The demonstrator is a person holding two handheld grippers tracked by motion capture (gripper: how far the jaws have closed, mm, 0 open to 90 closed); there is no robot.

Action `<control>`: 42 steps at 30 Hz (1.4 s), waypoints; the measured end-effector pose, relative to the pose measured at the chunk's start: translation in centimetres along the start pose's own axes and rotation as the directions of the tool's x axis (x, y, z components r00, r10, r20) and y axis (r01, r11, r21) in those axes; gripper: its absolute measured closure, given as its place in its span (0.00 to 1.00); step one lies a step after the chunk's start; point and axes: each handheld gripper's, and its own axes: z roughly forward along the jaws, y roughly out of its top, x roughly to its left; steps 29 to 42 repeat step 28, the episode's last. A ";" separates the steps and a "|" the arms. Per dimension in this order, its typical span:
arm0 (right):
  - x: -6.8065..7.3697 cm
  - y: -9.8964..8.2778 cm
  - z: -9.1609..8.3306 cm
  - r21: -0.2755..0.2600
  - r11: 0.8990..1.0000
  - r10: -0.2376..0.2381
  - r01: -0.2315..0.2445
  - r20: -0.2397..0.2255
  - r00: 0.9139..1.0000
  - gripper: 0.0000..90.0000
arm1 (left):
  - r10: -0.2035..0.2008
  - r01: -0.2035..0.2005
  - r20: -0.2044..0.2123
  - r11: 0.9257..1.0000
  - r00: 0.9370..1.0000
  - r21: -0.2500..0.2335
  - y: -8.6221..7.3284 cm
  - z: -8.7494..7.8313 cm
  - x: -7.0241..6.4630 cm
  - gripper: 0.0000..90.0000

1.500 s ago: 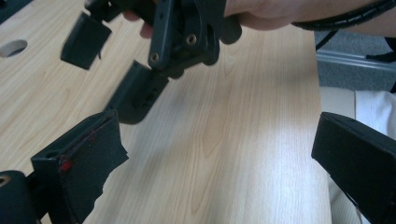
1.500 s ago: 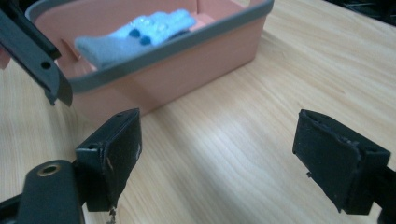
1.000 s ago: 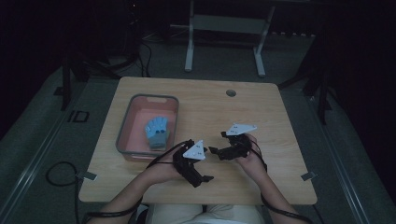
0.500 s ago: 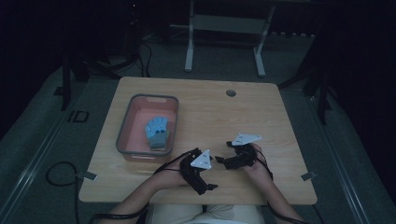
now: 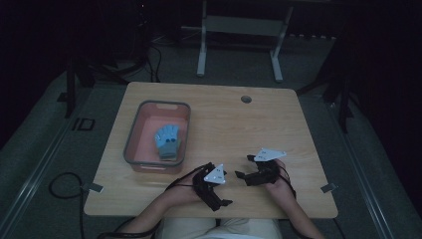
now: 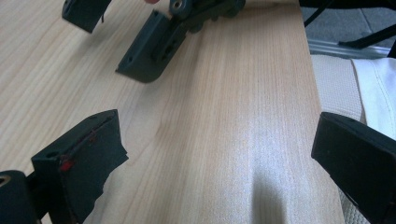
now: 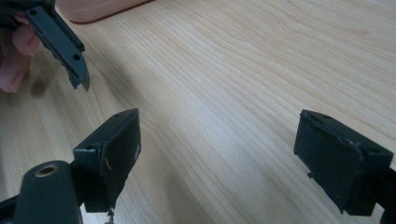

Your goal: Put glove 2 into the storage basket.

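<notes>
A pink bin with a grey rim (image 5: 130, 144) stands on the left part of the wooden table (image 5: 234, 124). A blue glove (image 5: 167, 141) lies inside it. My left gripper (image 5: 219, 191) rests near the front edge, open, with bare wood between its jaws (image 6: 219, 154). My right gripper (image 5: 244, 167) lies just to its right, also open over bare wood (image 7: 217, 149), and it points left. The two grippers face each other closely. The right gripper's jaw (image 6: 152, 49) shows ahead of the left one, and the left gripper's jaw (image 7: 60, 42) shows ahead of the right one.
A corner of the pink bin (image 7: 93, 9) lies ahead of the right gripper. The table has a round hole (image 5: 246, 99) at the back. A metal stand (image 5: 239, 25) is on the floor behind the table, and a cable (image 5: 59, 184) lies at the left. The table's front edge (image 6: 322, 93) is beside the left gripper.
Both grippers have drawn back toward the front edge of the table and moved closer together. The glove and bin have not moved.
</notes>
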 end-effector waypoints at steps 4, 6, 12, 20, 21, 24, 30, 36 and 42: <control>0.0 -0.4 -0.4 -0.001 1.000 0.004 -0.004 0.010 1.000 0.16 | 0.011 -0.011 -0.008 1.000 1.000 0.022 -0.5 0.3 -0.1 0.02; -0.1 -0.7 -0.5 0.000 1.000 0.010 -0.010 0.015 1.000 0.16 | 0.012 -0.011 -0.013 1.000 1.000 0.028 -0.7 0.5 -0.2 0.02; -0.4 -1.2 -0.6 0.003 1.000 0.011 -0.011 0.043 0.999 0.16 | 0.010 -0.010 -0.010 0.999 1.000 0.032 -0.9 0.4 -0.4 0.02; -0.6 -1.3 -0.7 -0.008 1.000 0.019 -0.018 0.052 0.998 0.16 | 0.018 -0.018 -0.019 0.999 1.000 0.032 -1.1 0.3 -0.4 0.02; -0.6 -1.3 -0.7 -0.008 1.000 0.018 -0.017 0.052 0.998 0.16 | 0.021 -0.020 -0.021 0.999 1.000 0.027 -1.1 0.3 -0.4 0.02; -0.6 -1.3 -0.7 -0.008 1.000 0.016 -0.015 0.052 0.999 0.16 | 0.025 -0.024 -0.020 1.000 1.000 0.019 -1.1 0.3 -0.4 0.02; -0.6 -1.3 -0.7 -0.006 1.000 0.011 -0.010 0.054 0.998 0.16 | 0.023 -0.023 -0.017 0.999 1.000 0.025 -1.1 0.3 -0.4 0.02; -0.6 -1.3 -0.7 -0.006 1.000 0.011 -0.010 0.054 0.998 0.16 | 0.023 -0.023 -0.017 0.999 1.000 0.025 -1.1 0.3 -0.4 0.02; -0.6 -1.3 -0.7 -0.006 1.000 0.011 -0.010 0.054 0.998 0.16 | 0.023 -0.023 -0.017 0.999 1.000 0.025 -1.1 0.3 -0.4 0.02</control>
